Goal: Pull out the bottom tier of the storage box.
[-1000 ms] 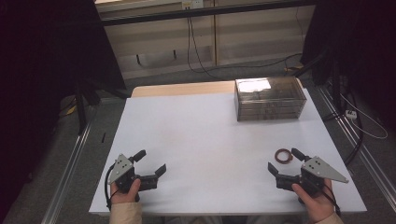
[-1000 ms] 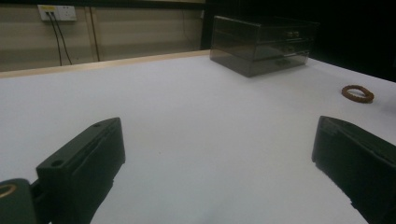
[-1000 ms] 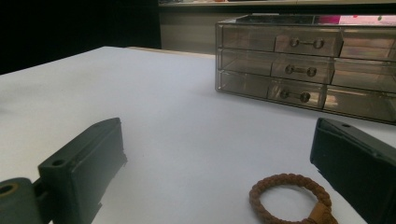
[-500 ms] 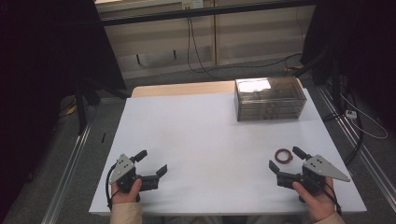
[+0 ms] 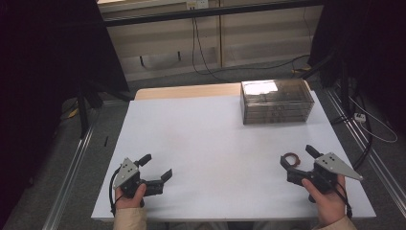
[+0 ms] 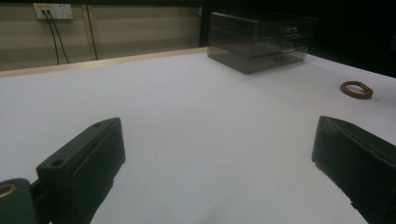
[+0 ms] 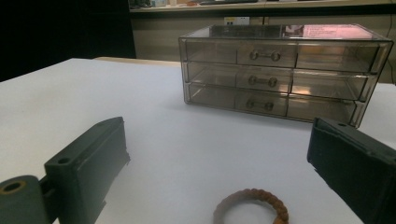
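Little has shifted over the last second: right gripper (image 5: 298,157) has crept slightly rightward on the table (image 5: 215,139), so the bracelet (image 5: 290,157) now sits between its jaw tips rather than just left of them. Left gripper (image 5: 155,167) unchanged in place.

Landmark: clear smoked drawer box (image 5: 276,101), standing at the far right of the table, three drawer rows, all shut, small paired knobs at each front as seen in the right gripper view (image 7: 285,72).

Bracelet: brown, braided or beaded ring, lying flat on the white table surface, well short of the drawer box on the person's side and roughly in line with the box's right half. In the right gripper view the bracelet (image 7: 251,206) lies at the bottom edge, between the two black jaws, touching neither. In the left gripper view it shows far off to the right (image 6: 356,89), nearer than the drawer box (image 6: 261,41).

Right gripper: jaws wide apart, empty, low over the table, pointed toward the drawer box. Held by the person's right hand (image 5: 327,201).

Left gripper: jaws wide apart, empty, near the table's front left, well apart from the drawer box and from the bracelet. Held by the left hand (image 5: 128,197); beige sleeve at the wrist.
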